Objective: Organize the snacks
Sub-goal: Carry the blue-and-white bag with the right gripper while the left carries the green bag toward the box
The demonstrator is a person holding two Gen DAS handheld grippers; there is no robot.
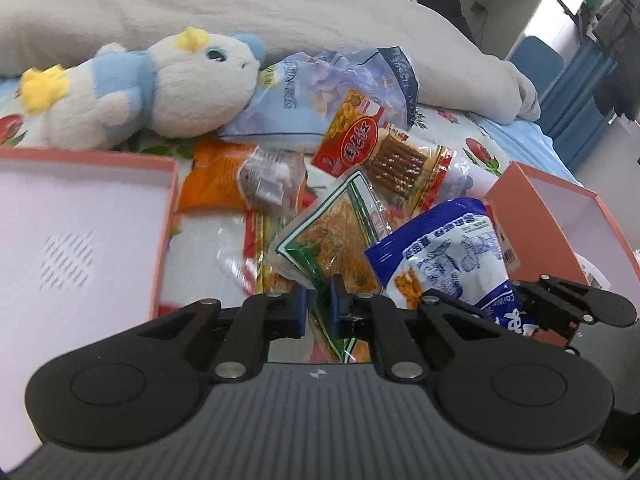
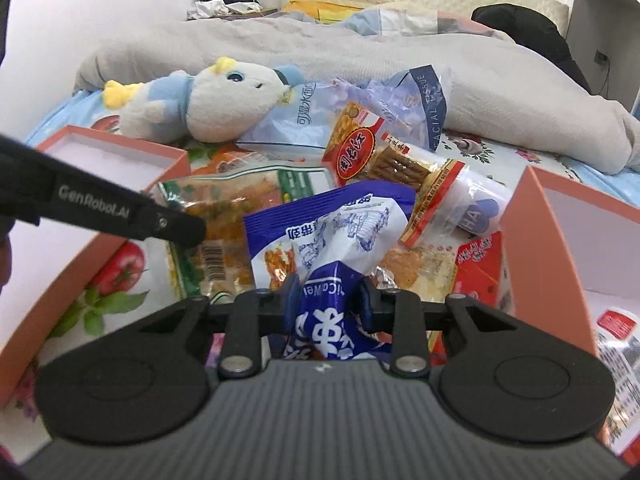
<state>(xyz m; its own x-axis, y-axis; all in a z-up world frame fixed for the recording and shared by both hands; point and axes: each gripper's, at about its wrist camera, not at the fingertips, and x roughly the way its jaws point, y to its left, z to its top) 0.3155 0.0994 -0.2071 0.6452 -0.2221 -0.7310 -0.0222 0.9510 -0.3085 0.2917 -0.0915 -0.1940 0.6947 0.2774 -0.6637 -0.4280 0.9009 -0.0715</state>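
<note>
left pink box (image 1: 80, 216) sits open and bare on the bed at far left, plush toy (image 1: 160, 84) lying just behind it. left hand-held gripper (image 1: 319, 304) is clamped on the lower corner of the green-and-clear snack pouch (image 1: 336, 232), pads pinching the film, pouch lifted clear of the pile. snack pile (image 1: 280, 176) in the middle: orange packet, red biscuit-stick pack (image 1: 384, 148), tissue pack (image 1: 320, 92) behind. right hand-held gripper (image 2: 327, 300) is closed on the bunched neck of the blue-and-white snack bag (image 2: 332, 224), bag also off the bed and just beside the green pouch. right pink box (image 2: 580, 240) stands open at far right, and a red-and-white packet (image 2: 616, 332) is already in it.

judgement: pick step done on both sides, transfer step in hand. next move calls for carrying each bag over its nearer box wall, green pouch to the left box, blue bag to the right, then releasing. thin film grip on the pouch looks marginal, could slip if swung.
</note>
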